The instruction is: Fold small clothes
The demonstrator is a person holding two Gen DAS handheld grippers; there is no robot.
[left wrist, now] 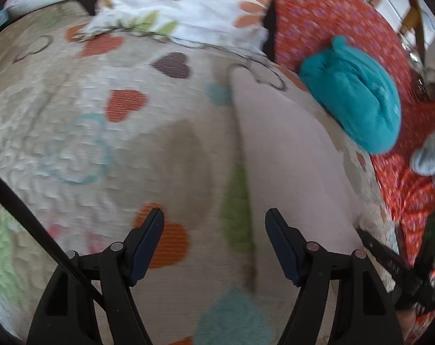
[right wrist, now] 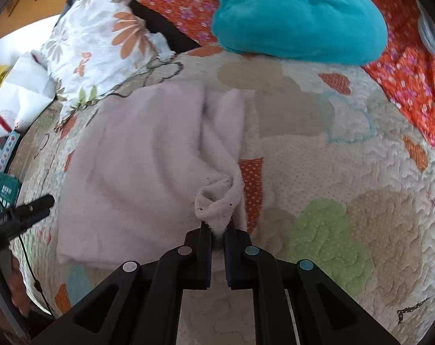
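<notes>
The quilted heart-pattern bedspread forms the work surface. On it lies the pale pink garment, spread mostly flat at left-centre in the right wrist view, with a rumpled ridge along its right edge. A teal garment lies bunched at the far edge of the quilt, well apart from the pink piece, partly on the red floral sheet. A floral pillow sits at the far left.

Step in hand, as judged: a fold of the pale pink garment is in progress, with one corner lifted at its near right edge.

The right gripper has its jaws drawn together and clamped on that raised corner of the pale pink garment; the cloth curls up just beyond the fingertips. The left gripper has its jaws wide apart and holds nothing; it hovers over the quilt, its right finger over the garment's left edge. This view is motion-blurred.

Next move, as judged: carry the clamped corner leftward across the garment to meet the opposite edge, keeping the layers aligned. The left gripper is placed to pin or grasp the left edge.
</notes>
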